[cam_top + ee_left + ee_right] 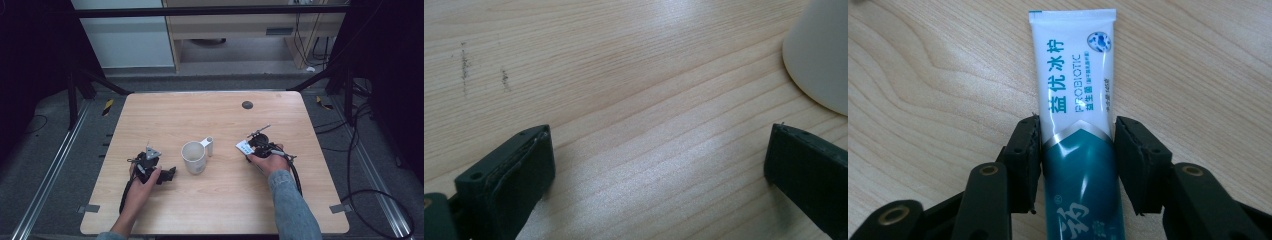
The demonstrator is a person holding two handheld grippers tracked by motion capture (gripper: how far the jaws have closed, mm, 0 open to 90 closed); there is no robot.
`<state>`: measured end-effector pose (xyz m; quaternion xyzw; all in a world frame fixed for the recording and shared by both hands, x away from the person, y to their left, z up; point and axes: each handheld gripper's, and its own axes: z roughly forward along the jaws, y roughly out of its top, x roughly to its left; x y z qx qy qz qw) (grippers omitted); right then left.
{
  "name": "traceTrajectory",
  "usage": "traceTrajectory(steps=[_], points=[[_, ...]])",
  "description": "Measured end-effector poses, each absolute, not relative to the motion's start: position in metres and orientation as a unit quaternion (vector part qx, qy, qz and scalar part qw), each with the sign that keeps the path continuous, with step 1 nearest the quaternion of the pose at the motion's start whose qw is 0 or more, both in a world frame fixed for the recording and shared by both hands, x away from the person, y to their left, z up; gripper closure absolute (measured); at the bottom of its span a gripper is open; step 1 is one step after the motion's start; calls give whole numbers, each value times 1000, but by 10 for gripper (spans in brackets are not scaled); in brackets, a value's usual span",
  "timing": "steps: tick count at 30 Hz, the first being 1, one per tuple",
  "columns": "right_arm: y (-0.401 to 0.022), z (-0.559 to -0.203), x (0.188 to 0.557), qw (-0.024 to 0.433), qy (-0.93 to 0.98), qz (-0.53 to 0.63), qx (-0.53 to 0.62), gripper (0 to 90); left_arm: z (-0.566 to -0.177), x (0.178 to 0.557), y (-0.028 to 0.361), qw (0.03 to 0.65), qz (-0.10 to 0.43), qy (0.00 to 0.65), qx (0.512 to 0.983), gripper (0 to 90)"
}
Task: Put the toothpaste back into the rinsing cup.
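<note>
right gripper (1077,160): jaws clamped on white-and-teal toothpaste tube (1075,90) | left gripper (659,170): jaws held apart, cream ceramic mug (819,55) beyond right jaw | pale wooden worktop (624,75)

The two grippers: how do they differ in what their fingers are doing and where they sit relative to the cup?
The left gripper has its fingers spread wide over bare table with nothing between them; the right gripper has its fingers against both sides of a toothpaste tube. The left gripper sits left of the cup, whose wall edges into its view; the right sits to the cup's right. Both are hand-held, low over the table.
</note>
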<state>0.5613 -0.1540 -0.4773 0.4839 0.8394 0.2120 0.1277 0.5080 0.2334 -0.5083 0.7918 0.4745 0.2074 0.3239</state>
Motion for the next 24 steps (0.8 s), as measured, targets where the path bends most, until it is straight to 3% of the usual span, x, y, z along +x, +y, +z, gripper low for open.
traceTrajectory(steps=[8,18,24], points=[[-154,-476,563,122,843,202,483,603,-508,508,233,324,207,474,792,0],[-154,-469,564,116,841,203,488,759,-508,508,234,323,207,474,793,0],[-152,-467,563,116,840,201,490,779,-508,508,234,323,207,474,793,0]])
